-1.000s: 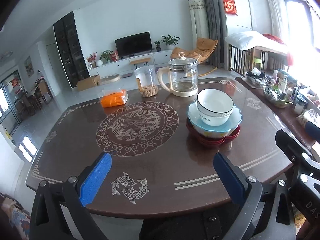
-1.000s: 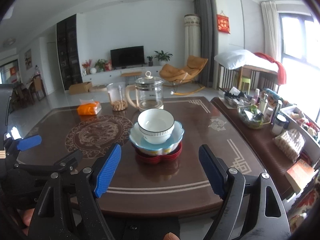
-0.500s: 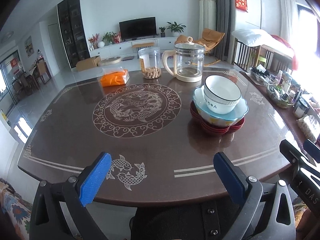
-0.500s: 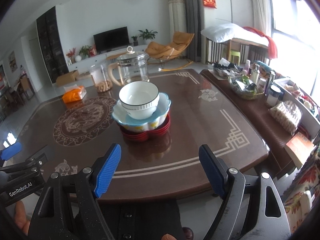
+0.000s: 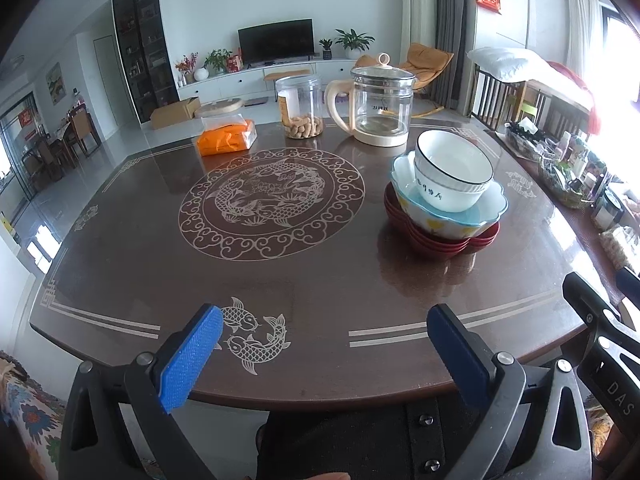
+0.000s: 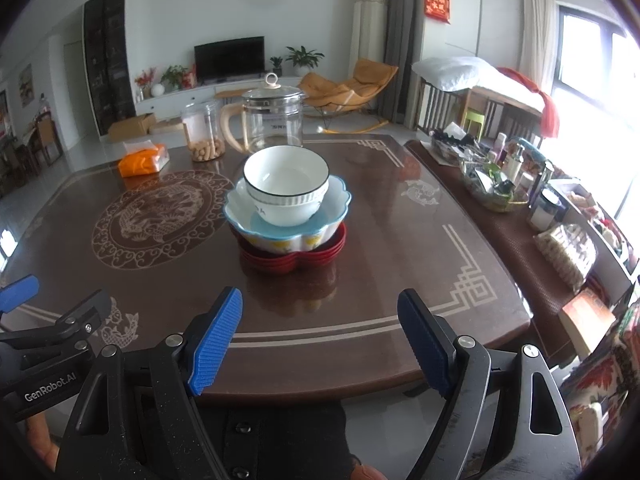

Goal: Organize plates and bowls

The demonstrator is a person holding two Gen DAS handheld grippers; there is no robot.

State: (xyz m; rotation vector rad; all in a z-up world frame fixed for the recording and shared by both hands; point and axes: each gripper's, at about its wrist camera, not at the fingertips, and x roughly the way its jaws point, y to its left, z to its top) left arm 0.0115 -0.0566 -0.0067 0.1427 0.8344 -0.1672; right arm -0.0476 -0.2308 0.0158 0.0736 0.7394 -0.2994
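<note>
1. A white bowl (image 6: 286,190) sits in a blue bowl (image 6: 336,208) atop stacked red plates (image 6: 294,260), centre of the right view, on the table (image 6: 380,264).
2. The right claw (image 6: 320,340), jaws wide and empty, is at lower centre, well short of the stack.
3. The left claw (image 5: 324,360), also wide and empty, has the stack at its upper right.
4. A kettle (image 6: 274,120) stands beyond.

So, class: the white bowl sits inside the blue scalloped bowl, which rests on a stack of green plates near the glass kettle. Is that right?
Not quite. The plates are red, not green, as the right wrist view shows. The white bowl does sit inside the blue scalloped bowl, near the glass kettle.
</note>
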